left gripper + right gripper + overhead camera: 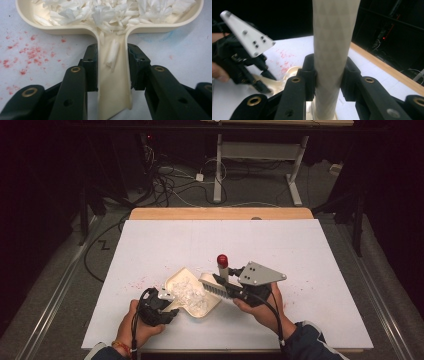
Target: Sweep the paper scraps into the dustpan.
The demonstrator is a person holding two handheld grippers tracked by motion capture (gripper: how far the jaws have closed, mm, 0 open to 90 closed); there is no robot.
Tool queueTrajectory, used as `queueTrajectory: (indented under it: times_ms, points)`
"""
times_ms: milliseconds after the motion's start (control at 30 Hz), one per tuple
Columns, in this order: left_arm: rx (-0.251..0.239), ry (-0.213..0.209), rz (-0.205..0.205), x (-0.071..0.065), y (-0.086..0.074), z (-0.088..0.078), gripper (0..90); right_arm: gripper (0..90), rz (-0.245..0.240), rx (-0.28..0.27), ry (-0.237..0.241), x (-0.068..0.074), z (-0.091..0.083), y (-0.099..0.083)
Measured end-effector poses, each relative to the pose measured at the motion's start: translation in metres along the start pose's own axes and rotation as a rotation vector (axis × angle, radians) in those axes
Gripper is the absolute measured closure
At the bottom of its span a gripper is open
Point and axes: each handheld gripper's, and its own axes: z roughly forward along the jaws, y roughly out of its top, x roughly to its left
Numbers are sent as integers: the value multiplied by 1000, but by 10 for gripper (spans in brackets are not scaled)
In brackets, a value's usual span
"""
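Note:
A cream dustpan (200, 307) lies tilted on the white table (300, 250), its bowl heaped with white paper shreds (189, 290). My left gripper (159, 306) is shut on the dustpan's handle (113, 82), one jaw on each side, and a few shreds (112, 11) have slid down into the handle's channel. My right gripper (236, 291) is shut on the pale shaft (333, 45) of a brush with a red-capped handle (222, 261). The brush's bristle head (214, 285) rests at the dustpan's right rim.
Red specks (30, 53) dot the white table left of the dustpan. The table's wooden far edge (220, 213) is bare. Beyond it, cables and a white desk frame (260, 155) stand on the dark floor. The other hand's gripper (242, 62) is at the left of the right gripper view.

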Motion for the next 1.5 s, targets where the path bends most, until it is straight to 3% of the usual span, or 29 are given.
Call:
queueTrajectory:
  times_ms: [267, 333, 533, 733, 867, 967, 1167, 1367, 1500]
  points:
    - [1, -9, -2, 2, 0, 0, 634, 707, 10, -38, -80, -36, 7, 17]
    - [1, -9, -1, 2, 0, 0, 634, 707, 19, -23, -91, -48, 16, 21]
    - [-5, -15, -4, 4, -1, 1, 634, 707, 21, -16, -188, -81, 45, 21]
    - [-2, -13, -17, 11, -2, -1, 634, 707, 33, 45, -219, -94, 81, 7]
    - [-6, -15, -27, 15, -4, -3, 634, 707, 39, 84, -227, -90, 96, -3]
    - [-7, -16, -37, 18, -5, -4, 634, 707, 63, 63, -196, -79, 99, -7]
    - [-4, -16, -45, 21, -6, -4, 634, 701, 12, 44, -110, -44, 102, -8]
    - [-2, -15, -46, 21, -5, -3, 634, 698, -47, 50, 2, -9, 94, -4]
    - [3, -12, -41, 20, -5, -3, 634, 705, -55, 47, 62, 2, 84, 0]
